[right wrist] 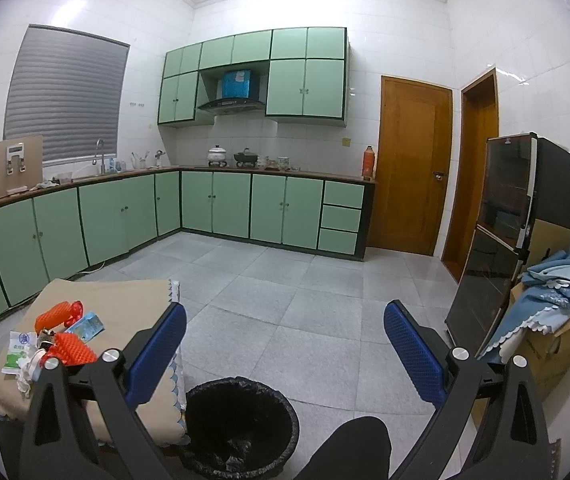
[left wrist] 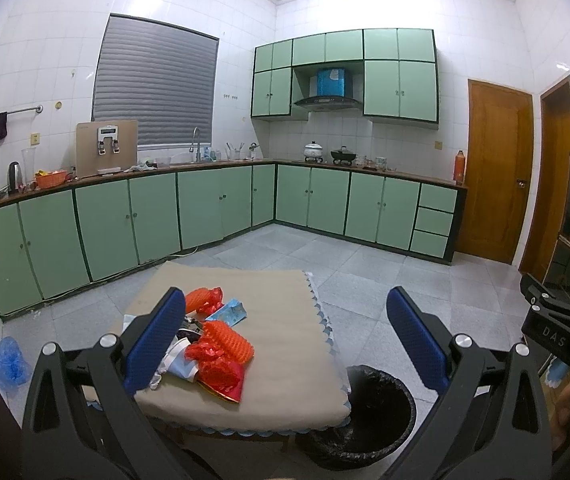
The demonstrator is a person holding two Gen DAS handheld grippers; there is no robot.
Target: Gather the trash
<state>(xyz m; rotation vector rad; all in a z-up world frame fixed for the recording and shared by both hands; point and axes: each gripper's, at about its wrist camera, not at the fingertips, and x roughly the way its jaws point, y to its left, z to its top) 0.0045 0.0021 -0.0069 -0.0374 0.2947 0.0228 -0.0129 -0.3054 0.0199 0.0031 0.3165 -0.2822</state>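
Left wrist view: left gripper (left wrist: 285, 340) spread wide, empty, hovering above the table (left wrist: 285, 400), lined up on the trash pile (left wrist: 213, 344). Right gripper (right wrist: 285, 354) also spread, empty, above the floor near the bin (right wrist: 241, 428). Bin stands against the table edge, likely for short drops. Count: two orange foam nets, one blue carton (left wrist: 231, 312), one green-white packet (right wrist: 17, 350), one bin.

Hidden and cut-off parts

The trash pile (left wrist: 209, 344) is partly covered by the left gripper (left wrist: 285, 344) finger; the bin (right wrist: 241, 432) bottom is lost in darkness, and its rim is cut by a dark knee (right wrist: 349, 452).
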